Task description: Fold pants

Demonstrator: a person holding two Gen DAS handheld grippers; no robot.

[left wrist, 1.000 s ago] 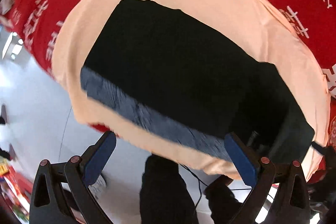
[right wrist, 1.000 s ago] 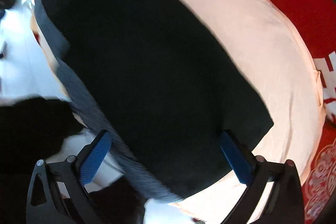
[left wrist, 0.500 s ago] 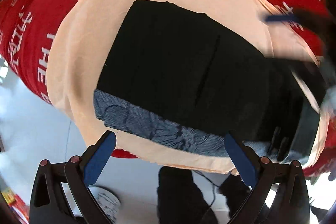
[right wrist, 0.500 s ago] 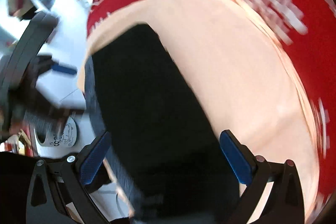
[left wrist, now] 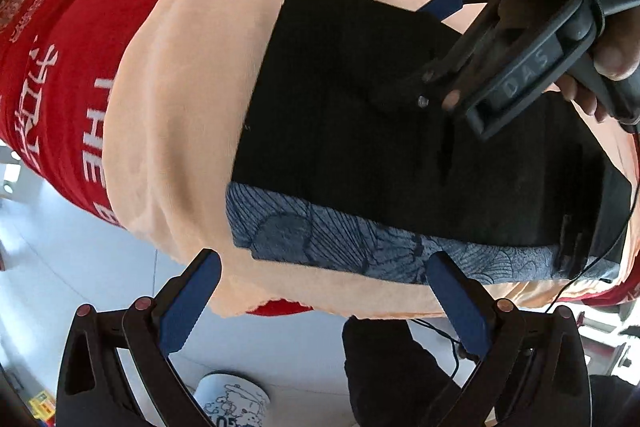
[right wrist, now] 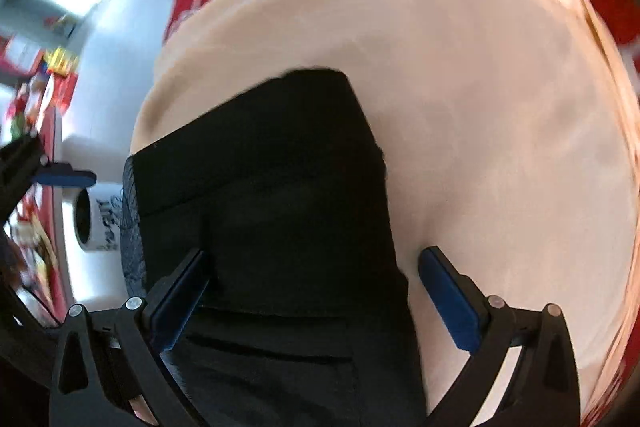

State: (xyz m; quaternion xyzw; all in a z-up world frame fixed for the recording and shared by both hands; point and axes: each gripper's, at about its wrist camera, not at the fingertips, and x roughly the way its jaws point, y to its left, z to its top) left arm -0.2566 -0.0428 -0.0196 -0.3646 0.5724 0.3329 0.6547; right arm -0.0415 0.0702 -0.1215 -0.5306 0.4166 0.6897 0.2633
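**One pair of pants, two grippers over the table**

One pair of black pants (left wrist: 360, 115) lies folded into a rough rectangle on 1 peach cloth (left wrist: 180, 99), which covers the middle of a table draped w/ 1 red cloth (left wrist: 60, 75) printed in white lettering. Along the pants' near edge runs 1 blue-grey patterned strip (left wrist: 340, 239), lining or inner fabric, can't tell which.

Left gripper (left wrist: 324, 291) hangs off the table's near edge, its 2 blue-padded fingers (left wrist: 188, 303) spread wide w/ nothing between them; the patterned strip sits just beyond the tips. Right gripper (right wrist: 312, 287) is above the pants, its 2 fingers also spread wide: left pad (right wrist: 176, 299) over the black fabric, right pad over the peach cloth beside the pants' edge. Whether the pads touch the fabric isn't clear. From the left wrist view the same right gripper (left wrist: 448, 27) comes in from upper right, held by 1 hand (left wrist: 612, 55) on its handle, its body crossing the pants' far corner.

Below the table: 1 white cup-like container (left wrist: 232, 405) w/ dark drawings on the pale floor. The right wrist view is blurred toward the edges.
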